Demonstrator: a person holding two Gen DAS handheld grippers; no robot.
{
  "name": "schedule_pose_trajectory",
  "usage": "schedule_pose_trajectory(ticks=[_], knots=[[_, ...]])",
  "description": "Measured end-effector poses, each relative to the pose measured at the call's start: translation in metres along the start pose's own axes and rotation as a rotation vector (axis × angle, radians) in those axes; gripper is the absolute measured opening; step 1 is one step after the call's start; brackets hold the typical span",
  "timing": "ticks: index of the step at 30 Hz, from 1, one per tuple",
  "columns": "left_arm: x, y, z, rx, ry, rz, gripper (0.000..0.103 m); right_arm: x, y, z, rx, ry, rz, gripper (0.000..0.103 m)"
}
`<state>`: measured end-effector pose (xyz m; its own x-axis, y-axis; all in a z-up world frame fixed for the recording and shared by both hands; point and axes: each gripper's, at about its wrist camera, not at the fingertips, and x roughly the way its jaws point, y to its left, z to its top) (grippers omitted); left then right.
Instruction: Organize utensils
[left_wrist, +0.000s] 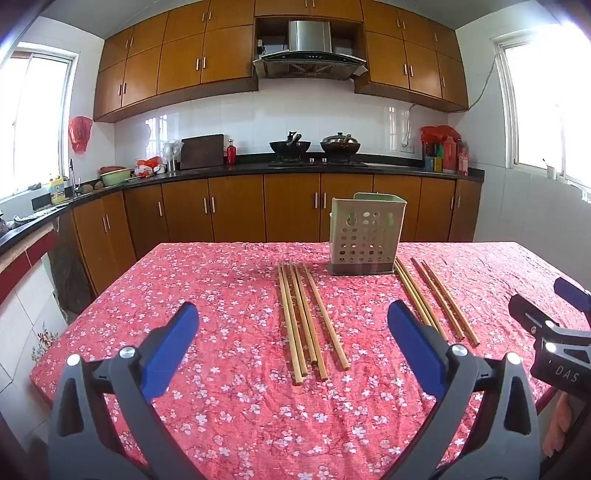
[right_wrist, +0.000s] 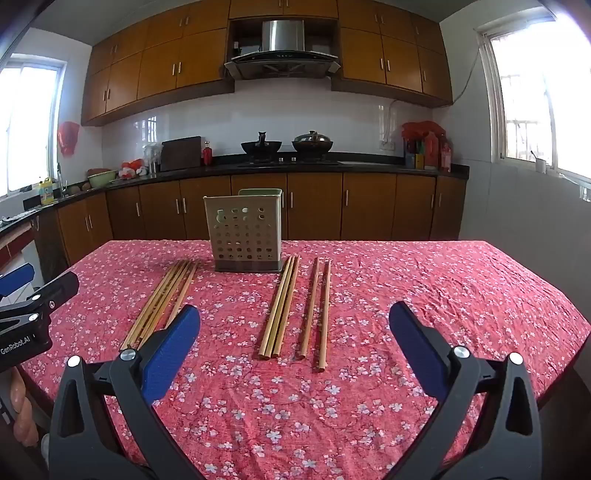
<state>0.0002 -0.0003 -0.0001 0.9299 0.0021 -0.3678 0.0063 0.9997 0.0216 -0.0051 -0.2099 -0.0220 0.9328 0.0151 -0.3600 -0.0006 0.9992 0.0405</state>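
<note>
I hold my left hand-held gripper (left_wrist: 291, 325) low over the near edge of the counter (left_wrist: 221, 406), its blue pads (left_wrist: 173, 347) spread as wide as they go, nothing between them but red flowered cloth (left_wrist: 236, 295). My right hand-held gripper (right_wrist: 295, 325) is just as wide and just as empty, hovering beside the left; each shows at the other's edge — the right one at three o'clock in the left view, the left one at nine o'clock in the right view. The chopsticks lie flat on the cloth in three groups, all pointing roughly from me toward the far side. From the left view, the biggest bunch (left_wrist: 306, 321) sits at twelve o'clock straight ahead of my open pads, close together. From the right view, a tight trio (right_wrist: 280, 310) lies at twelve o'clock, with a looser pair (right_wrist: 317, 314) just beside it toward one o'clock. The holder (right_wrist: 245, 232) — pale green, perforated, on a dark base — stands upright at the far ends of the sticks, between the big bunch and the trio; whether it touches the trio's tips I cannot tell. Its visible inside looks empty. A kitchen worktop (right_wrist: 332, 164) with two woks (right_wrist: 288, 146) runs along the back wall.
</note>
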Motion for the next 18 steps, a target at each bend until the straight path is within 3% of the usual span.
schedule_pose_trajectory(ticks=[18], knots=[[-0.0017, -0.0005, 0.0004, 0.001, -0.004, -0.003, 0.099, 0.0004, 0.0002, -0.0006, -0.001, 0.0, -0.002, 0.101]])
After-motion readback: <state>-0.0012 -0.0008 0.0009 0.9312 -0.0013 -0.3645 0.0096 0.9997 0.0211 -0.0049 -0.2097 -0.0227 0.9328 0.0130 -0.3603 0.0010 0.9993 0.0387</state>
